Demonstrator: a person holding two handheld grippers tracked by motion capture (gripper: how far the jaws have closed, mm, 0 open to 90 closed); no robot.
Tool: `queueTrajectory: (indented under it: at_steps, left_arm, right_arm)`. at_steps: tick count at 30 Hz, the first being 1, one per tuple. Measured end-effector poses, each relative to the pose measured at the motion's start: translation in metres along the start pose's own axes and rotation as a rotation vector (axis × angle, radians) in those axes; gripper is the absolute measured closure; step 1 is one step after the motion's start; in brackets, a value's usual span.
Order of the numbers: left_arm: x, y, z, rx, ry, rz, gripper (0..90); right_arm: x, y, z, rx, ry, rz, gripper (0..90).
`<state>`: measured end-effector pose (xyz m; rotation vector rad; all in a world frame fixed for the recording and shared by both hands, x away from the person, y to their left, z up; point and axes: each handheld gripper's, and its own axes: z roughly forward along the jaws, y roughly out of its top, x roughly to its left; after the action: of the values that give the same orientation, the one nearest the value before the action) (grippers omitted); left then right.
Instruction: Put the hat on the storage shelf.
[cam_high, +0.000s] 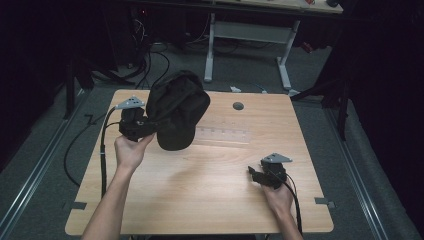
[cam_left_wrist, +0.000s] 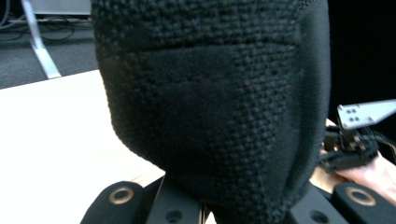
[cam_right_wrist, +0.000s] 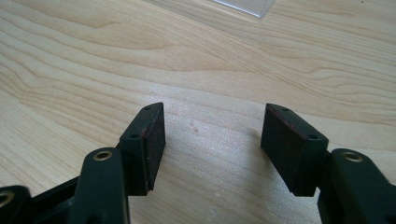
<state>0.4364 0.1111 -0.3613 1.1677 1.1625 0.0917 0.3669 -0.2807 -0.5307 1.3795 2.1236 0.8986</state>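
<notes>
In the high view, the left tongs (cam_high: 142, 125) are clenched on a black knitted cap (cam_high: 176, 111), holding it above the far-left part of the wooden worktop (cam_high: 200, 200). The cap hangs well inside the worktop's edges, with bare wood open all around below it. The right tongs (cam_high: 255, 174) sit low over the near-right area, released, well apart from the cap. A clear strip (cam_high: 222, 135) lies flat near the middle, just right of the cap, and a round hole (cam_high: 238, 106) marks the far side. Grey floor and a white desk frame (cam_high: 247, 45) lie beyond.

In the left gripper view, the cap (cam_left_wrist: 219, 107) rises between the jaws, its coarse weave close up; pale worktop (cam_left_wrist: 51, 140) spreads to one side, and the other tongs (cam_left_wrist: 348, 149) show farther off.

In the right gripper view, the right tongs (cam_right_wrist: 212, 144) stand apart with nothing between them, bare wood grain (cam_right_wrist: 140, 56) underneath, and the clear strip's corner (cam_right_wrist: 247, 7) at the top edge.
</notes>
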Motion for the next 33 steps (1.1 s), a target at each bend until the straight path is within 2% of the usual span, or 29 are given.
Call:
queueTrajectory:
  at_steps: [8,15,22,26,33]
  left_arm:
    - [0.011,0.010,0.007,-0.071,0.045,-0.032,85.8]
    - [0.011,0.018,0.020,-0.112,0.099,-0.015,85.7]
    - [0.011,0.021,0.033,-0.128,0.147,0.004,85.7]
    - [0.015,0.022,0.040,-0.142,0.175,-0.010,85.6]
    - [0.019,0.021,0.046,-0.150,0.215,0.002,85.5]
  right_arm:
    - [0.000,0.000,0.000,0.002,-0.007,0.006,38.8]
    - [0.001,0.000,0.000,0.001,-0.014,0.008,38.5]
    - [0.001,0.000,0.000,0.001,-0.014,0.008,38.5]
    - [0.001,0.000,0.000,0.002,-0.015,0.010,38.4]
    - [0.001,0.000,0.000,0.002,-0.015,0.010,38.4]
